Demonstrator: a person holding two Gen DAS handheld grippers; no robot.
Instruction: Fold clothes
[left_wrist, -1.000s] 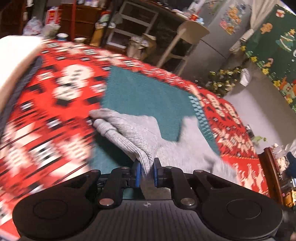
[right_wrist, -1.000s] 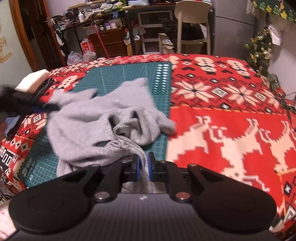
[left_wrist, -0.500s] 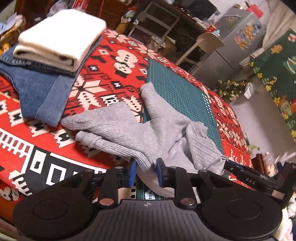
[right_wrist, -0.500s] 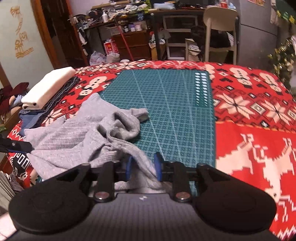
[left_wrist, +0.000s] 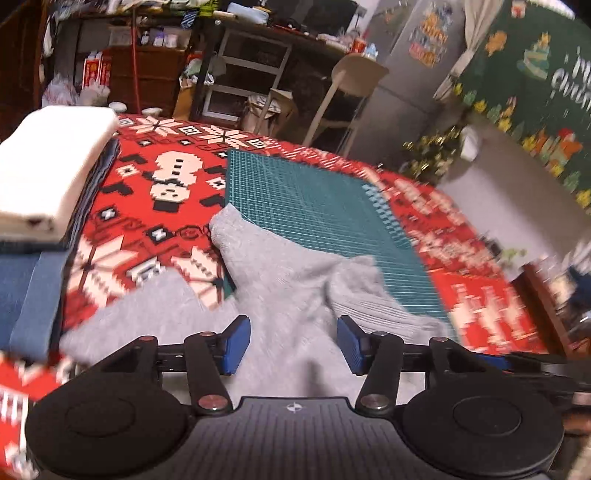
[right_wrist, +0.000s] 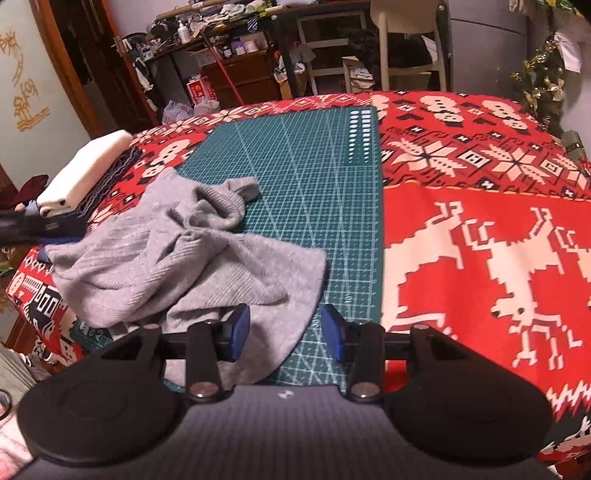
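Note:
A grey ribbed knit garment (right_wrist: 177, 258) lies crumpled on the near left of the green cutting mat (right_wrist: 314, 177), spilling onto the red patterned cloth. My right gripper (right_wrist: 284, 332) is over its near hem; its jaws are opening, the cloth lies between the blue pads untouched. In the left wrist view the same garment (left_wrist: 288, 280) lies under my left gripper (left_wrist: 293, 345), whose jaws are also opening with cloth between them, not pinched. The left gripper (right_wrist: 37, 229) shows as a dark blur at the garment's left end in the right wrist view.
A stack of folded clothes, white (left_wrist: 51, 166) on top of blue denim (left_wrist: 26, 295), sits at the left edge of the table. The red Christmas-pattern cloth (right_wrist: 480, 240) covers the table. A chair (left_wrist: 351, 88), shelves and clutter stand beyond the far edge.
Both grippers were shut on the grey garment and now stand open, having let it go. The garment has dropped to rest on the mat. The left view has swung and lifted slightly.

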